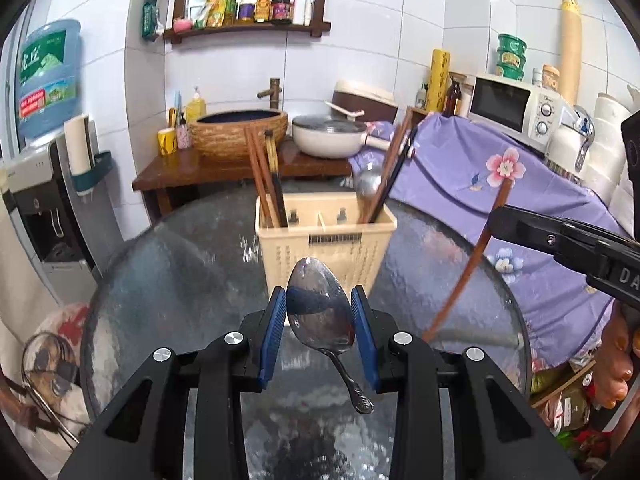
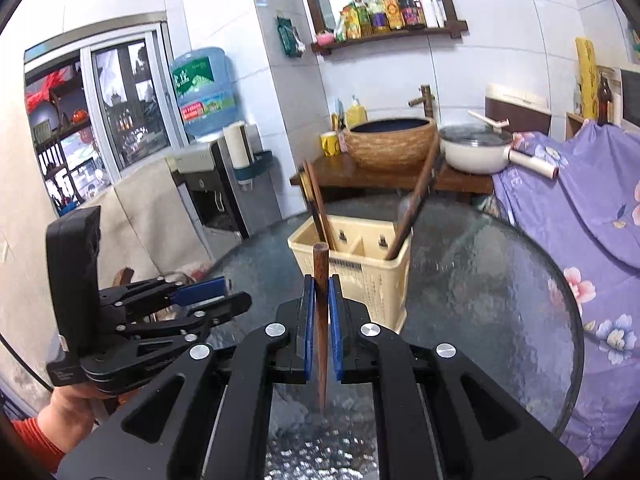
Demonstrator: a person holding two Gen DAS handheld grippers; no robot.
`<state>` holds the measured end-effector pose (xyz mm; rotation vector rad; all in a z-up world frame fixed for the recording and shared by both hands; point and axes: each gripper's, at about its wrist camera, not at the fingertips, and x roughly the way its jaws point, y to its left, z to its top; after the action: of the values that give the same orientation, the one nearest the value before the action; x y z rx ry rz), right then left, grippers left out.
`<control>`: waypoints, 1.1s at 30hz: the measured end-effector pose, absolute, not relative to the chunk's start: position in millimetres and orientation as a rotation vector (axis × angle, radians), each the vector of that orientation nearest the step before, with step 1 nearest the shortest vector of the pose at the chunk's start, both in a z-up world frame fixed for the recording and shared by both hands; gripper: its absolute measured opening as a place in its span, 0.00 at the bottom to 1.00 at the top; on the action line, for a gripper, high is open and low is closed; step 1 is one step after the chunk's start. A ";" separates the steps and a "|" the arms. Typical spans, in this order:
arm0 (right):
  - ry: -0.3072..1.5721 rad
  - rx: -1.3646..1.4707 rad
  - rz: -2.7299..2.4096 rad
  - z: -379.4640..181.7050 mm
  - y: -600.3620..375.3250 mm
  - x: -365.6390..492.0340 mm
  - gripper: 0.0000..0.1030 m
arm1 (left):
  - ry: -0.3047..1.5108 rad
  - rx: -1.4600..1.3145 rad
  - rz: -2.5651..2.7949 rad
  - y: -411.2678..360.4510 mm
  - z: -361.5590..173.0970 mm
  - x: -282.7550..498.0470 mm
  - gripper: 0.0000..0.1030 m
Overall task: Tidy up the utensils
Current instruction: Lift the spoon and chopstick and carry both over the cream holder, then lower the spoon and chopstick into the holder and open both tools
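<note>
Left claw (image 1: 319, 312) clamped on shiny steel spoon (image 1: 320, 308), right claw (image 2: 319, 312) pinching brown wooden chopstick (image 2: 321, 320); both angled down toward cream plastic utensil caddy (image 1: 326, 240); "DA" readable on right claw.

The utensil holder (image 1: 326, 240) walls hide the lower ends of the chopsticks (image 1: 266, 184) and ladle (image 1: 368, 184) standing inside.

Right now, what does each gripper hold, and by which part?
The left gripper holds a metal spoon by its bowl, handle hanging down. The right gripper holds a wooden chopstick near its middle.
</note>
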<state>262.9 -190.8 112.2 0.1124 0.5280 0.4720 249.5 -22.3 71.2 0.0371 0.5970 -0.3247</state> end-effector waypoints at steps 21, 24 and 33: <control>0.387 0.055 0.244 235.4 -181.4 372.5 0.08 | 0.464 0.041 -0.161 -39.2 161.1 355.5 0.32; 0.434 0.079 0.245 208.7 -181.1 383.9 0.08 | 0.478 0.069 -0.136 -44.3 137.1 362.2 0.32; 0.538 0.093 0.255 139.7 -175.4 400.4 0.08 | 0.521 0.134 -0.138 -51.9 80.1 366.8 0.32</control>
<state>400.4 -175.4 139.7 0.0934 0.5381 0.2555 366.8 -51.9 80.1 0.1338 0.5208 -0.1379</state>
